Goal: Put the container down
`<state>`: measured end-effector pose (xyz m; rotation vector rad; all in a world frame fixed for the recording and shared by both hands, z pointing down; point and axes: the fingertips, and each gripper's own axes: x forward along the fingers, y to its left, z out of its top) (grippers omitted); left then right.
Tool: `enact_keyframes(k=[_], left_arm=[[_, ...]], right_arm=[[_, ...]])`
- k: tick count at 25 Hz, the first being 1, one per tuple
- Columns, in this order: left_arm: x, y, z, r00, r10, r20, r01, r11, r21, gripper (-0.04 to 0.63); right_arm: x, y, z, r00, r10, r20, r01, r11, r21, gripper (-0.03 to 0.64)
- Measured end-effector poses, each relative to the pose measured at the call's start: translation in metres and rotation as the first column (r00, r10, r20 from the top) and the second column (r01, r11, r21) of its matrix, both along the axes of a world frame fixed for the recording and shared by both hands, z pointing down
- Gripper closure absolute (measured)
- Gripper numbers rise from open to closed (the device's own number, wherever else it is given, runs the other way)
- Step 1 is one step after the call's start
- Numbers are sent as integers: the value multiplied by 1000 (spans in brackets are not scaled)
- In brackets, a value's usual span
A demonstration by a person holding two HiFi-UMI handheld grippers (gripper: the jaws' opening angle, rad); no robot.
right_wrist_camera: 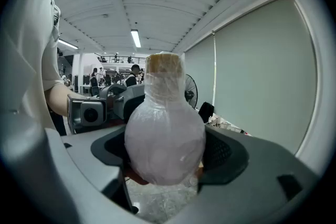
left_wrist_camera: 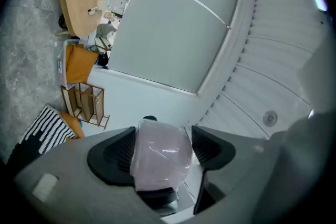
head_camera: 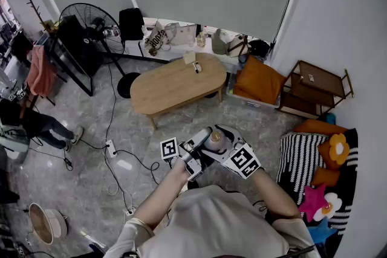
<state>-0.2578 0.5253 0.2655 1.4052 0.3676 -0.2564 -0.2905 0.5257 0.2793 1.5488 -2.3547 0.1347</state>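
Aloft — pale wrapped container (head_camera: 215, 141) between left tongs (left_wrist_camera: 160, 150) and right tongs (right_wrist_camera: 165, 152)

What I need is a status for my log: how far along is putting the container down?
Done: the container is off any surface, clamped in the right gripper, with the left gripper on it too. In hand: it is held in mid-air over the floor. Left: setting it down and releasing; the wooden table lies ahead.
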Motion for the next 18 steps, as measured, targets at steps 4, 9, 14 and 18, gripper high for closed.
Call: enact_keyframes(k=[4, 9, 14, 18], left_arm=[[-3, 2, 1, 1000, -3, 0, 3, 1000, -6, 265], [-7, -4, 1, 1000, 0, -4, 0, 1000, -24, 265], [-14, -10, 6, 1000, 8, -1, -8, 1000, -28, 265], [-22, -21, 9, 1000, 16, -3, -16, 1000, -26, 265]], right_arm=[[-1, 2, 6, 1000, -5, -12, 5, 1000, 2, 222], [-5, -3, 4, 1000, -3, -24, 3, 1000, -7, 222], [-15, -11, 7, 1000, -6, -21, 6, 1000, -19, 222], [-21, -21, 11, 1000, 5, -29, -6, 1000, -25, 222]])
